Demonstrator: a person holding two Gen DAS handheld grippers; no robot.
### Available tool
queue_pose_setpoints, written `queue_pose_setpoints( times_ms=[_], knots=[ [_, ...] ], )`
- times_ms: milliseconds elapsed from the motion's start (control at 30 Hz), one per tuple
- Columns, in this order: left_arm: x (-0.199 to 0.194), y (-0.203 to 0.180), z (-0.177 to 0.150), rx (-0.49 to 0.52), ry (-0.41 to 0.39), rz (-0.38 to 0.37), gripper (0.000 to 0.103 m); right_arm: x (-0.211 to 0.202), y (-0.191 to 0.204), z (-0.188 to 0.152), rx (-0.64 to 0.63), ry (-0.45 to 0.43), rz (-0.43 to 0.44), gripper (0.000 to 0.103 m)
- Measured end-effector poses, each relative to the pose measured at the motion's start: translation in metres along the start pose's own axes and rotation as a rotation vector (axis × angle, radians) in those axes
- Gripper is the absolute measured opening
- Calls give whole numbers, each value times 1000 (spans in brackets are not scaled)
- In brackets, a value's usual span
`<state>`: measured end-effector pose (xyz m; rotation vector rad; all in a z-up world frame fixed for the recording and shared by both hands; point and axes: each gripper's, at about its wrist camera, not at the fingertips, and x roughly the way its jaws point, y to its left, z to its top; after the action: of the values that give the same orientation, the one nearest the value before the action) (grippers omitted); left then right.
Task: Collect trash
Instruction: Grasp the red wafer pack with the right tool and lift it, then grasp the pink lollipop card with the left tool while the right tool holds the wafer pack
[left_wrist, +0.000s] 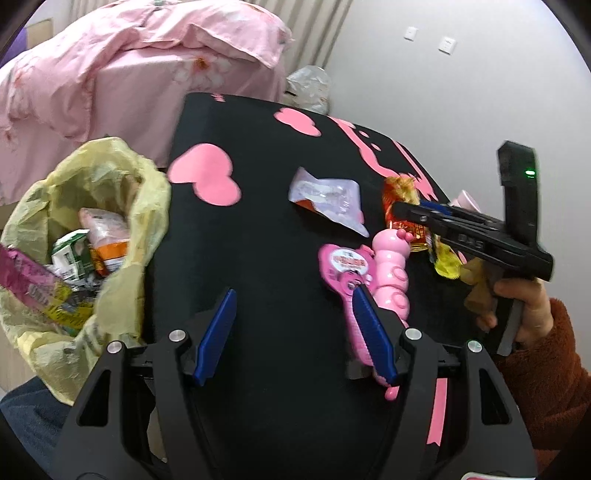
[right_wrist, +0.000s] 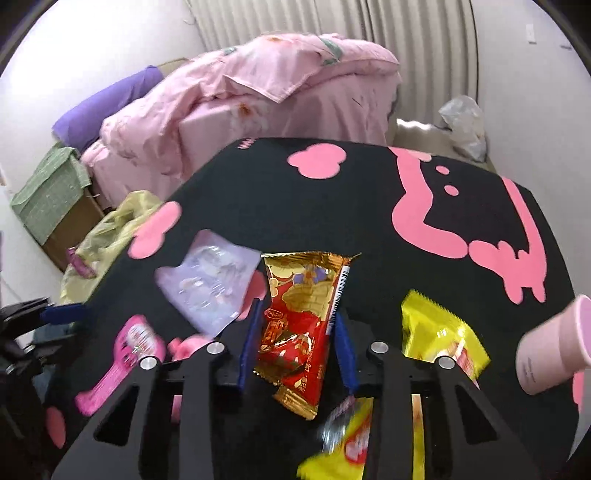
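A red and gold snack wrapper (right_wrist: 295, 325) lies on the black mat (right_wrist: 295, 206), and my right gripper (right_wrist: 298, 308) is shut on it, one blue pad against each long edge. The left wrist view shows that gripper (left_wrist: 397, 208) reaching onto the same wrapper (left_wrist: 400, 192) from the right. My left gripper (left_wrist: 294, 291) is open over bare mat with nothing between its fingers. A yellow trash bag (left_wrist: 110, 177) holding several wrappers hangs at the mat's left edge. A lilac clear wrapper (left_wrist: 328, 195) and a yellow wrapper (right_wrist: 436, 328) lie loose on the mat.
A pink caterpillar toy (left_wrist: 391, 266) and a pink carded toy (left_wrist: 343, 266) lie under my left gripper's right finger. A pink cup (right_wrist: 554, 347) lies at the right edge. Another yellow packet (right_wrist: 351, 443) sits close below. A pink-covered bed (left_wrist: 129, 55) stands behind.
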<state>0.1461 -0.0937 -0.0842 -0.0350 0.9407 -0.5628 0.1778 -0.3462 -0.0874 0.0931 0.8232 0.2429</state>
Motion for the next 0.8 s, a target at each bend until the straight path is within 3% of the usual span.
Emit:
queue_pose_setpoints(
  times_ms=[100, 167, 300, 533, 633, 733, 800],
  knots=[
    [12, -15, 4, 70, 39, -39, 62, -27, 1, -11, -16, -34, 10, 33],
    [23, -26, 9, 111, 64, -26, 62, -48, -2, -20, -9, -59, 12, 33],
    [44, -38, 18, 156, 96, 59, 62, -76, -11, -35, 14, -77, 14, 33],
    [43, -26, 25, 167, 85, 183, 62, -86, -8, -74, -28, -8, 45, 33],
    [35, -17, 28, 125, 77, 175, 62, -81, -9, -86, -17, 7, 29, 33],
    [33, -21, 29, 97, 95, 73, 62, -77, -14, -93, 16, 10, 40, 35],
    [39, -37, 29, 172, 103, 119, 62, -76, -14, -95, 21, 10, 41, 35]
  ],
)
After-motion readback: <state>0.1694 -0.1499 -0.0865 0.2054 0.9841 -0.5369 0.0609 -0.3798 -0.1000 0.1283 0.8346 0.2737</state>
